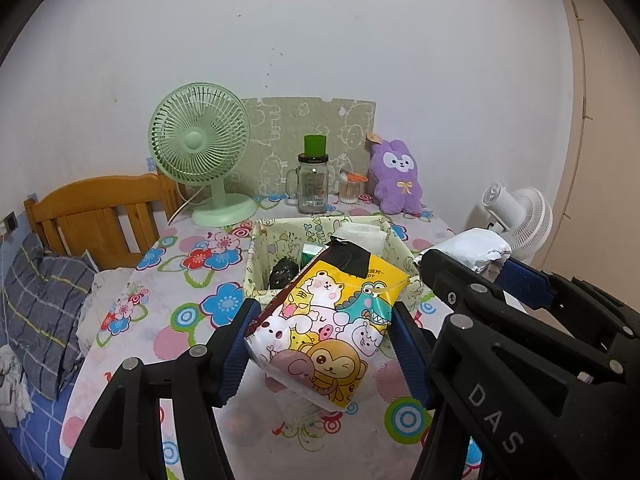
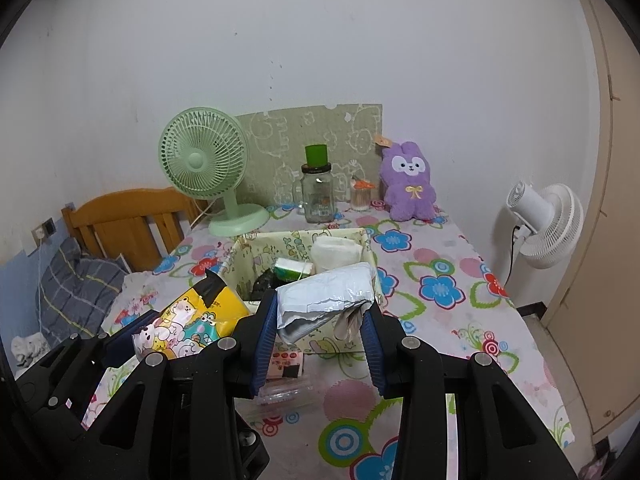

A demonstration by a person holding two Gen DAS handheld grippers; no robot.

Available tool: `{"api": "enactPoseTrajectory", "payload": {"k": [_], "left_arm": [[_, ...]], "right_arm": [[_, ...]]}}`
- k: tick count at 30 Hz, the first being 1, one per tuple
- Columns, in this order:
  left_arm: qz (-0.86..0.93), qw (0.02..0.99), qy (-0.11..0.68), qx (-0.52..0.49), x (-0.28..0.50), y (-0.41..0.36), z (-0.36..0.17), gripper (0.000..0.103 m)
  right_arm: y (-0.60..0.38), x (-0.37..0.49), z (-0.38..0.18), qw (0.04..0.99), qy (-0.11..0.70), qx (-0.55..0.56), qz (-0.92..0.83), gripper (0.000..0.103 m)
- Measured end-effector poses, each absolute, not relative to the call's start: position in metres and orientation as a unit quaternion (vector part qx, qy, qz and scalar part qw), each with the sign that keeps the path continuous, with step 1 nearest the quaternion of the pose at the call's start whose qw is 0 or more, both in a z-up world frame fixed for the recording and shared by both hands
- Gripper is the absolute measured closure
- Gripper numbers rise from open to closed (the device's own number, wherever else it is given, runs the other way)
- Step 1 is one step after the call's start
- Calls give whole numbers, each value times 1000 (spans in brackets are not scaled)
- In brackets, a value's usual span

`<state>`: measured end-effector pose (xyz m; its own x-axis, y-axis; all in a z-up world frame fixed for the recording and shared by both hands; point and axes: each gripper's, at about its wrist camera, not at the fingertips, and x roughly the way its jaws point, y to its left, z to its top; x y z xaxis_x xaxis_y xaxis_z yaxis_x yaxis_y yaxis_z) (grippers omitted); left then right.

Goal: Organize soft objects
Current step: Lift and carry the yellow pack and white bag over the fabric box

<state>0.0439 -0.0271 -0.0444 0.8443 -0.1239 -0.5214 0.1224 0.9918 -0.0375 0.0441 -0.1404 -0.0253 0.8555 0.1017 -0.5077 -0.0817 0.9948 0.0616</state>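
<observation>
My left gripper (image 1: 322, 346) is shut on a yellow tissue pack (image 1: 326, 320) printed with cartoon animals, held above the table in front of a pale fabric basket (image 1: 260, 256). My right gripper (image 2: 320, 334) is shut on a crumpled white and silver soft packet (image 2: 324, 294), also lifted just before the basket (image 2: 244, 252). The basket holds a white tissue bundle (image 2: 334, 254), a green and white pack (image 2: 294, 268) and a dark item (image 1: 284, 272). In the left wrist view the right gripper (image 1: 466, 264) shows at the right with its white packet (image 1: 472, 248). The yellow pack (image 2: 192, 316) shows at the left of the right wrist view.
A green desk fan (image 1: 200, 152), a glass jar with a green lid (image 1: 313, 184), a cotton swab tub (image 1: 352, 190) and a purple plush bunny (image 1: 396, 178) stand along the wall. The flowered tablecloth (image 2: 440, 320) covers the table. A white fan (image 2: 544, 224) stands right; a bed (image 1: 44, 300) lies left. A small pink and black box (image 2: 286, 364) lies below the grippers.
</observation>
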Motion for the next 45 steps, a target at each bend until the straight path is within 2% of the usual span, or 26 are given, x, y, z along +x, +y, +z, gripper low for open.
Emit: {"api": "enactPoseTrajectory", "payload": {"k": [45], "left_arm": [[-48, 961, 272, -11, 139, -20, -40, 36]], "right_arm": [[-132, 151, -26, 963, 263, 22, 60, 61]]}}
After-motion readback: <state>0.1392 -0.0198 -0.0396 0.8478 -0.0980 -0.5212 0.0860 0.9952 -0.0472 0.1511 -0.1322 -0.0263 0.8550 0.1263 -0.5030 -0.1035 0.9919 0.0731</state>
